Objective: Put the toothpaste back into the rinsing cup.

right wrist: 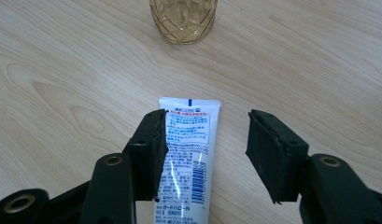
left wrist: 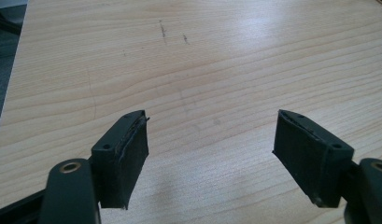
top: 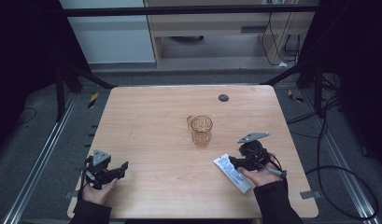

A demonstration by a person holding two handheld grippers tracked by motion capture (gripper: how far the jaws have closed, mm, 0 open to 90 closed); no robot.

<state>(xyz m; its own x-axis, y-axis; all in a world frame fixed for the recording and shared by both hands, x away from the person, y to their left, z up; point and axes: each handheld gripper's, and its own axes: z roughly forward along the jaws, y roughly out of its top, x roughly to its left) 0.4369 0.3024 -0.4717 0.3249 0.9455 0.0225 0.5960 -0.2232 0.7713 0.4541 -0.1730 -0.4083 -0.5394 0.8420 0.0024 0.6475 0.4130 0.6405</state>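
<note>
Straddling toothpaste tube [right wrist: 188, 154]: right gripper [right wrist: 205, 154], jaws parted, off-centre; risk of tube skidding toward amber glass cup [top: 201, 130]. Left gripper [left wrist: 212, 154]: spread wide, holding nothing.

Glossy plastic tube [right wrist: 188, 154], faceted glass cup [top: 201, 130], wood-grain table [top: 156, 116].

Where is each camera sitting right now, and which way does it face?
High view: above the person's side, looking forward and down on the table; both forearms, left tool and right tool show.
Left gripper view: on the left tool, facing bare wood between open jaws.
Right gripper view: on the right tool, jaws astride the tube, facing the glass cup.
Shared: tube and cup appear in high and right gripper views.
</note>
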